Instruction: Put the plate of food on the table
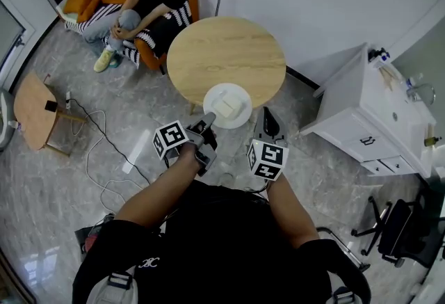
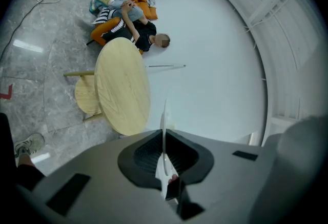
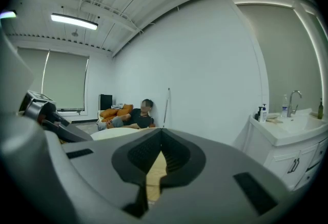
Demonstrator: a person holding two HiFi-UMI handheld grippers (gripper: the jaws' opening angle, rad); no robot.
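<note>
A white plate [image 1: 241,95] carrying a pale block of food [image 1: 225,107] sits over the near edge of the round wooden table [image 1: 229,52]; I cannot tell whether it rests on the top. My left gripper [image 1: 207,120] is shut on the plate's near rim. In the left gripper view the plate [image 2: 164,120] shows edge-on as a thin white line clamped between the jaws, with the table [image 2: 123,89] beyond. My right gripper [image 1: 267,118] hovers just right of the plate at the table's edge, shut and holding nothing; the table [image 3: 154,177] shows through its thin slit.
A person [image 1: 149,7] sits on an orange-cushioned sofa behind the table. A small wooden side table [image 1: 35,111] and a floor cable [image 1: 104,149] lie at left. A white sink cabinet [image 1: 375,115] and an office chair [image 1: 400,226] stand at right.
</note>
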